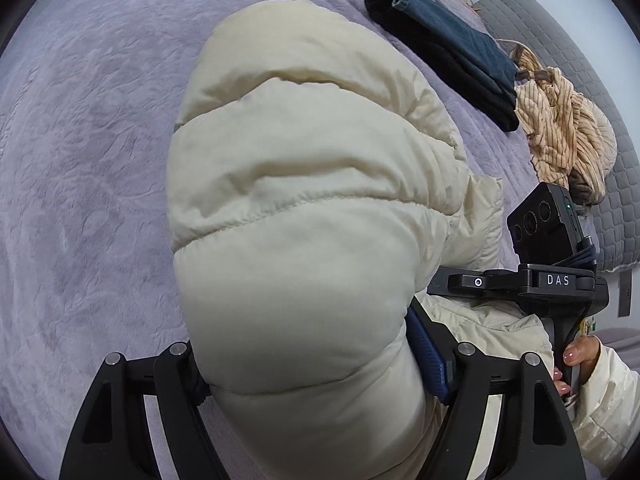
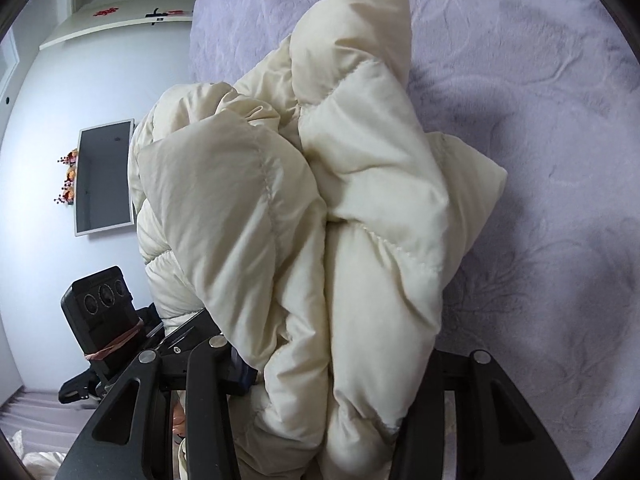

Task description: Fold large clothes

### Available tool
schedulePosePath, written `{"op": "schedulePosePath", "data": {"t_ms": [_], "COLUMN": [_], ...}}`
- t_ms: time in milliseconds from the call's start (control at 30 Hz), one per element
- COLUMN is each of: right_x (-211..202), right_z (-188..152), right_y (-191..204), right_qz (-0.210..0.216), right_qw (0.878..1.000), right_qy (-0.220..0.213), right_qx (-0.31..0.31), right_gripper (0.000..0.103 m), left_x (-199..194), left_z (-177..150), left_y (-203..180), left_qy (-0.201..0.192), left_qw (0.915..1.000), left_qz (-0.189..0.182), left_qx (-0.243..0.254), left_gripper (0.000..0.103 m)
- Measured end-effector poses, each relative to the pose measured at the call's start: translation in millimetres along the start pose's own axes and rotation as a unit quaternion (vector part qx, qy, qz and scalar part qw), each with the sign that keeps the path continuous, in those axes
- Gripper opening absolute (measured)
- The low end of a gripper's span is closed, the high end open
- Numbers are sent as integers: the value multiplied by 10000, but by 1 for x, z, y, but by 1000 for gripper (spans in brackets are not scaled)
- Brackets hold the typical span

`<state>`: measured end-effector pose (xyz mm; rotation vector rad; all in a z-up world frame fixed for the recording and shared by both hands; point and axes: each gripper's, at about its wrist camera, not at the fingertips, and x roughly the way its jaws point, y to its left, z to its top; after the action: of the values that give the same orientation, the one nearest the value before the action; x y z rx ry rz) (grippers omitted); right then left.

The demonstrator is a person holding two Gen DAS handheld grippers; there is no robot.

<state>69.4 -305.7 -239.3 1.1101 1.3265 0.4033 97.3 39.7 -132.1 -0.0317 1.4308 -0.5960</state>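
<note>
Two claws are clamped on the cream puffer jacket [image 1: 304, 208]: left claw [image 1: 316, 376] and right claw [image 2: 328, 376] each pinch bunched padding, centre frame, raised above the lilac bed [image 1: 80, 160] for folding

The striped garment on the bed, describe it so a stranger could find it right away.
On the lavender bedspread, look past the cream puffer jacket to the dark folded jeans. Beside them lies the crumpled striped garment, the only tan, pinstriped, unfolded piece.

Puffer jacket [image 1: 304, 208], cream, quilted in horizontal channels; bunched, thick folds doubled over; hangs from both my claws above lilac bedspread [image 1: 88, 152].
</note>
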Motion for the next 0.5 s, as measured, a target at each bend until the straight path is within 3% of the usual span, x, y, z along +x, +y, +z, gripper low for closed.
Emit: {"op": "schedulePosePath", "data": {"t_ms": [233,500], "right_x": [23,14], "right_z": [9,19], "right_y": [-13,2], "right_qz": [-195,-887], "right_qw": [9996,9959], "right_qy": [-10,9], "right_qx": [225,165], "right_gripper": [48,63], "left_x": [30,37], "left_z": [-22,-26], "left_y": [25,28], "left_qy": [143,117], "left_qw": [9994,9987], "left_qz": [321,485], "left_qx": [-46,-60], "left_gripper": [84,87]}}
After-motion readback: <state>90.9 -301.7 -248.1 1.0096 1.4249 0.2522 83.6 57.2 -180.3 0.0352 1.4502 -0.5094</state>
